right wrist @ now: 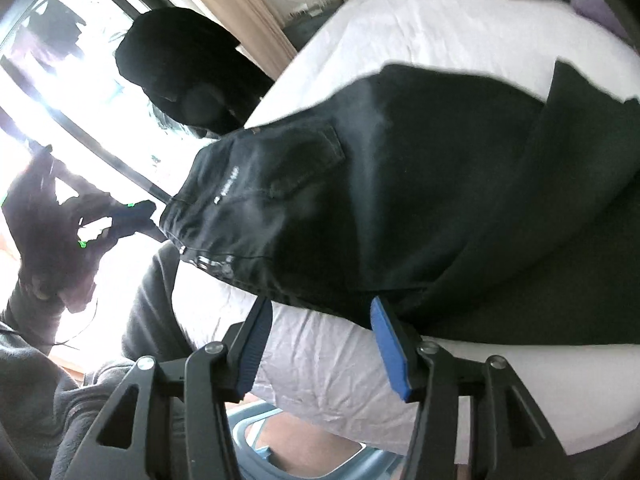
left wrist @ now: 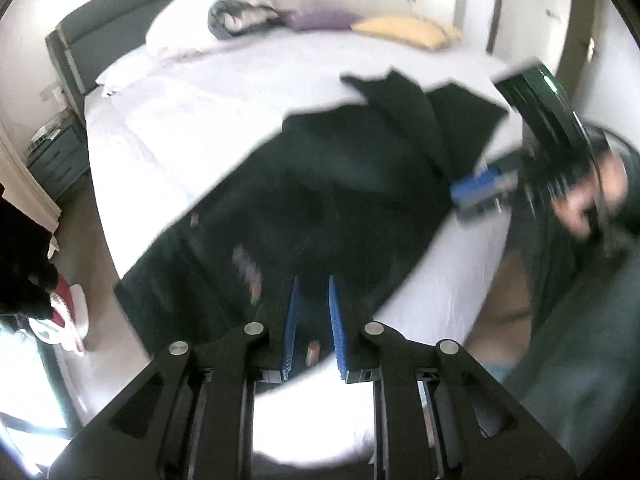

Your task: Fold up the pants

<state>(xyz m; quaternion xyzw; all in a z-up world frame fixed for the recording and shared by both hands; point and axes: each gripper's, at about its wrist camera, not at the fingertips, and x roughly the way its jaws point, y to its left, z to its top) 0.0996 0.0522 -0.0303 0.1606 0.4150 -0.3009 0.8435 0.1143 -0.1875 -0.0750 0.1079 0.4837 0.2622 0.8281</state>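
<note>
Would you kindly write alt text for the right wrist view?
Black pants lie spread on a white bed, waistband toward the window. The right claw is open at the pants' near edge.

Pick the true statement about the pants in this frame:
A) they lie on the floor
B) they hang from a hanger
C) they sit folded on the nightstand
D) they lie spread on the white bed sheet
D: the black pants lie spread across the white bed sheet, with the left gripper over the fabric near the bed's edge.
</note>
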